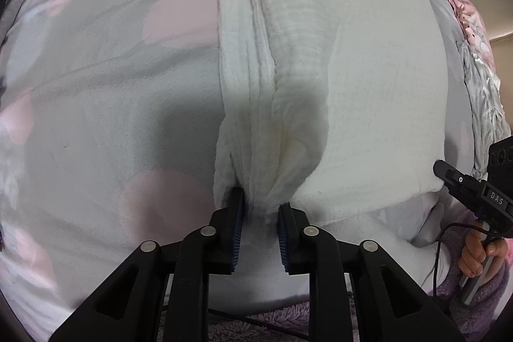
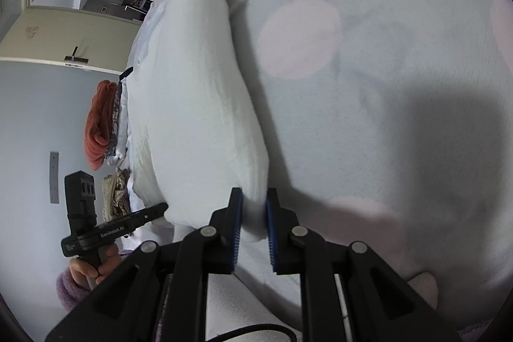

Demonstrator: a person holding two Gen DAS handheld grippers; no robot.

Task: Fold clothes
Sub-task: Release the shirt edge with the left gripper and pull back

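A white cloth (image 1: 352, 69) is lying on a bed with a pale grey sheet (image 1: 112, 85) that has big pink spots on it. The cloth is soft and thick, and it is folded over so its edges are bunching up in layers. The left gripper (image 1: 261, 209) is pinching the near bunched edge of the cloth, with its jaws squeezed tight on the folds. The right gripper (image 2: 254, 207) is pinching another corner of the same white cloth (image 2: 198, 104), and its jaws are clamped on it too. In the left wrist view, the right gripper (image 1: 449, 175) is showing at the right side, held by a hand (image 1: 477, 252) in a fuzzy purple sleeve (image 1: 474, 303). In the right wrist view, the left gripper (image 2: 157, 210) is showing low on the left. Past it, an orange cloth (image 2: 97, 124) is hanging at the edge of the bed.
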